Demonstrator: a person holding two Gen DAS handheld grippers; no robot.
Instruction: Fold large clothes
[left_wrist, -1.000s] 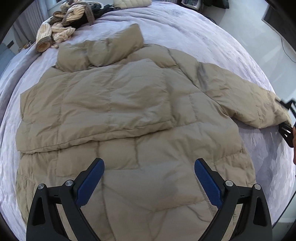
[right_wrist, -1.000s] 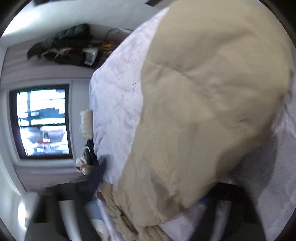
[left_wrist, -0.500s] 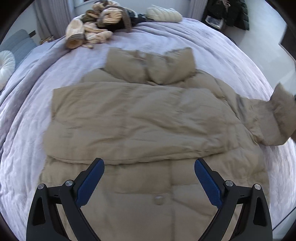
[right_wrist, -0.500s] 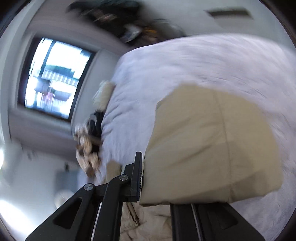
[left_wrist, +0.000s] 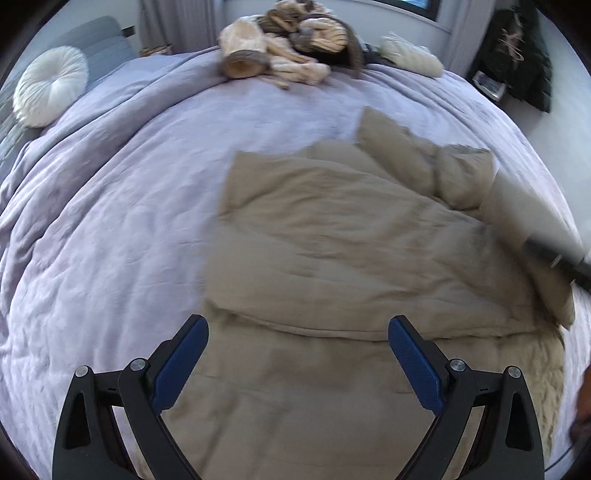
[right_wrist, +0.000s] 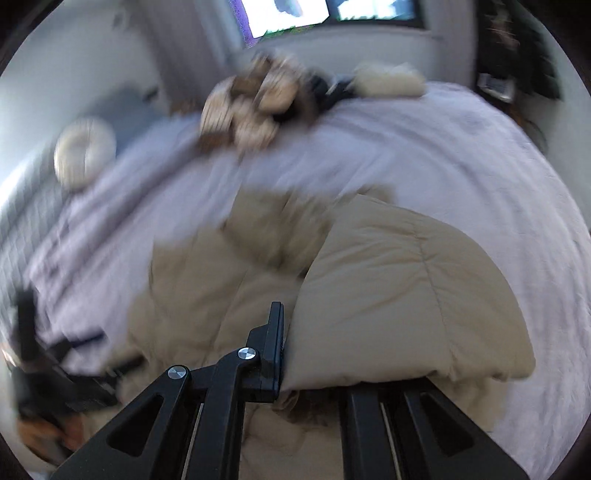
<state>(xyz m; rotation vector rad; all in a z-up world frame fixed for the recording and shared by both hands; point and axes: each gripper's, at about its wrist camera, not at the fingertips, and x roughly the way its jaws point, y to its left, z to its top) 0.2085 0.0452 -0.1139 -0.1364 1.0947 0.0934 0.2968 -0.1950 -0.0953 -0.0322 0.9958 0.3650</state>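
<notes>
While the right gripper stays clamped on the sleeve, raised right of the jacket on the bed, the left gripper hovers wide open, empty, nearer the hem; sleeve must cross leftward.

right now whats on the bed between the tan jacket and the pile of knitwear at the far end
Only bare lilac bedspread lies between the tan jacket and the knitwear pile. The left wrist view shows it sharply; the right wrist view is blurred but agrees.
</notes>
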